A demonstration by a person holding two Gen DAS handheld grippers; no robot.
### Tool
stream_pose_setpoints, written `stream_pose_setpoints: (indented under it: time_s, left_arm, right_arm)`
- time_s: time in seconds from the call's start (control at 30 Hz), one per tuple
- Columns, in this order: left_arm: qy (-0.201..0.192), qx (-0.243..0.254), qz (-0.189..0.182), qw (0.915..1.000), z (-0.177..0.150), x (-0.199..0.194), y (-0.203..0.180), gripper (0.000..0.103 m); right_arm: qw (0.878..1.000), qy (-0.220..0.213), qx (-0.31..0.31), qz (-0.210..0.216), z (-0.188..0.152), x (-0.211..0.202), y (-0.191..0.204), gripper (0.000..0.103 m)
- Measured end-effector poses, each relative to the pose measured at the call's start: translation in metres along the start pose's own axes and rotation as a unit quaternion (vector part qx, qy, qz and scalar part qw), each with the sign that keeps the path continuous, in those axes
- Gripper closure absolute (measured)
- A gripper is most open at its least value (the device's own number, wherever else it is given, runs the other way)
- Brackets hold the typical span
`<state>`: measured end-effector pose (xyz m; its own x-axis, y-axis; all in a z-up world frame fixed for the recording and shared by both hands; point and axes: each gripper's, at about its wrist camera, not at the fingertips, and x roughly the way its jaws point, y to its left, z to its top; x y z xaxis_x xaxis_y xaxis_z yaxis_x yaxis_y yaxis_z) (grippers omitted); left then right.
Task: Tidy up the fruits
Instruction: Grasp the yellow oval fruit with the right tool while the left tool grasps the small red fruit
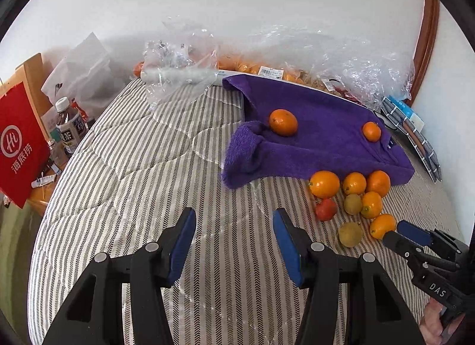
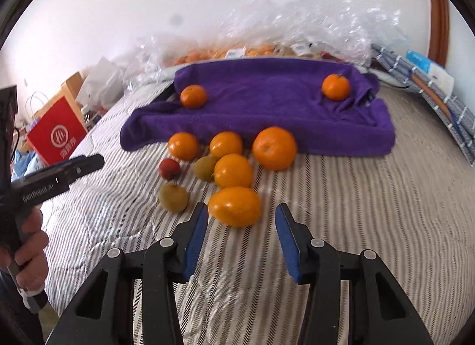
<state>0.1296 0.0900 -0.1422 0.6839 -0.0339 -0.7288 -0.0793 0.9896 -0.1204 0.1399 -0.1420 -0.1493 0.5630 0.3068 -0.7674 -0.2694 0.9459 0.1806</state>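
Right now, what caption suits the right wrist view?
Open gripper nears an orange among fruit beside a purple towel.

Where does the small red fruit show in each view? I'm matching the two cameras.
Left wrist: red fruit right of centre, left edge of the loose pile.
Right wrist: red fruit left of centre, again the pile's left edge.
Shared landmark: purple towel behind the pile.
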Motion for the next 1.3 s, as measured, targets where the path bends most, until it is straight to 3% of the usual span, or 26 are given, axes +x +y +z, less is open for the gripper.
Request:
stream_pose_setpoints:
  time_s: [0.23,0.3,0.47,0.73,1.07,1.23,1.3]
  left_arm:
    - [0.014,0.000,0.000,0.9999,-0.004,0.014,0.000,0.051]
    - [0.019,0.006,-0.012,0.9997,-0.004,0.018,-0.003,0.051]
    - [0.035,0.007,-0.050,0.9981,-0.003,0.028,-0.015,0.051]
    - [0.041,0.049,-0.082,0.9946,-0.001,0.043,-0.055,0.051]
    - [0.037,0.087,-0.084,0.9919,0.000,0.054,-0.075,0.052]
    - [0.036,0.082,-0.095,0.9914,0.000,0.056,-0.076,0.069]
    - [0.038,0.075,-0.107,0.9907,0.000,0.057,-0.074,0.080]
  right_arm:
    - [1.000,0.023,0.003,-0.006,0.005,0.022,0.001,0.055]
    - [1.000,0.016,-0.009,-0.015,0.005,0.023,0.005,0.061]
    - [0.999,0.000,-0.029,-0.025,-0.002,0.012,0.005,0.061]
    - [0.997,-0.016,-0.018,-0.071,-0.013,-0.013,-0.036,0.061]
    - [0.998,-0.015,0.001,-0.068,-0.017,-0.013,-0.061,0.061]
    - [0.997,-0.010,0.024,-0.069,-0.017,-0.010,-0.066,0.061]
    - [0.997,-0.014,0.027,-0.069,-0.018,-0.012,-0.067,0.061]
